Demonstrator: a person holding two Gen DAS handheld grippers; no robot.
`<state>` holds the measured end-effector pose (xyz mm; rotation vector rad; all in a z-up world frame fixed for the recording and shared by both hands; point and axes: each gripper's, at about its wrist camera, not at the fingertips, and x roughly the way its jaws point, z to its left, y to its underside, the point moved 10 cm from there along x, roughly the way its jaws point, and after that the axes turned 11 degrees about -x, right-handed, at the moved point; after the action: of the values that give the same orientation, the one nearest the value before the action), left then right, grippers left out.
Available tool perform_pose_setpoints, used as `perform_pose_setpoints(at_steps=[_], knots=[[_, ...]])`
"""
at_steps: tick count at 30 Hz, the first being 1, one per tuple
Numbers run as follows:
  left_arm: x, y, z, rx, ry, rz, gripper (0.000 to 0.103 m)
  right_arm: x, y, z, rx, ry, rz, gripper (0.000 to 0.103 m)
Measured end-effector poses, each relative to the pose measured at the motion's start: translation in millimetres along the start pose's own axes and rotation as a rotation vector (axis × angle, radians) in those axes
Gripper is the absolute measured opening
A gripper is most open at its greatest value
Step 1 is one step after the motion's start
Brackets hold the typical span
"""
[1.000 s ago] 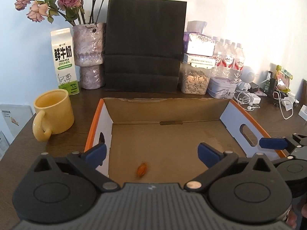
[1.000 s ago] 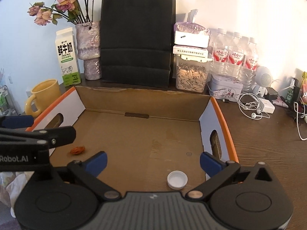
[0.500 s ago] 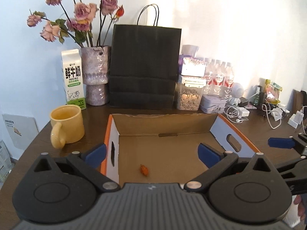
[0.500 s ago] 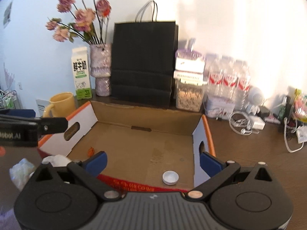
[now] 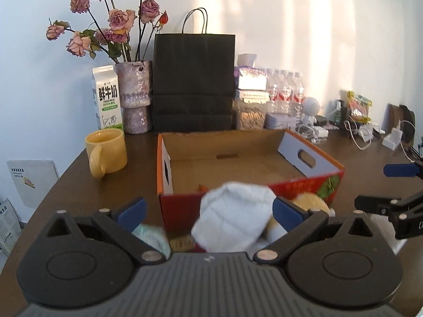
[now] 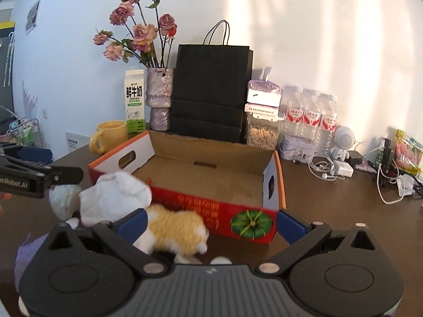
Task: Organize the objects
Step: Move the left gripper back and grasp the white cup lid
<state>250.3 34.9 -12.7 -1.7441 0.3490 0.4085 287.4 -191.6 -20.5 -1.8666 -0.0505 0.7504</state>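
Between the left claw (image 5: 208, 210) fingers, spread wide and empty, sits a white cloth (image 5: 234, 216) — box (image 5: 290, 185) just beyond. Right claw (image 6: 211, 223), equally agape, hovers over a plush (image 6: 174, 231); close squarely mid-bundle — then lift clear of the wall.

milk carton (image 6: 135, 101), far-left ahead of right hand-held gripper: large "鲜牛奶", small print under it unreadable | left hand-held gripper (image 6: 39, 178), at left edge of right wrist view: "nRobot.AI", start cut off | water bottles (image 6: 311, 116), ahead-right: red labels, characters too small | cardboard box (image 6: 211, 211) front wall: yellow print, blurred
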Motion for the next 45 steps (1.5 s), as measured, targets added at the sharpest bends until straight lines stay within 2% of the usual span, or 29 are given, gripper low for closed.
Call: perform_pose_setpoints(at_steps=[14, 21, 26, 32, 34, 45], knots=[[-46.7, 74.3, 3.7, 0.047, 0.013, 0.052, 0.103, -41.0, 60.1, 37.7, 0.029, -0.04, 0.037, 0.103], [-63.6, 111.3, -7.1, 0.079, 0.035, 0.08, 0.103, -50.7, 78.6, 58.2, 0.047, -0.072, 0.047, 0.103], [-72.3, 126.4, -11.7, 0.079, 0.041, 0.082, 0.103, -58.3, 88.2, 67.5, 0.042, -0.078, 0.055, 0.103], [-80.1, 137.1, -22.5, 0.104, 0.07, 0.093, 0.085, -71.7, 96.7, 68.9, 0.054, -0.07, 0.05, 0.103], [-82.4, 139.7, -25.3, 0.11, 0.082, 0.094, 0.074, -75.6, 98.8, 68.5, 0.059, -0.066, 0.048, 0.103], [-75.7, 150.7, -26.3, 0.093, 0.097, 0.13, 0.064, -80.2, 101.8, 76.6, 0.055, -0.078, 0.053, 0.103]])
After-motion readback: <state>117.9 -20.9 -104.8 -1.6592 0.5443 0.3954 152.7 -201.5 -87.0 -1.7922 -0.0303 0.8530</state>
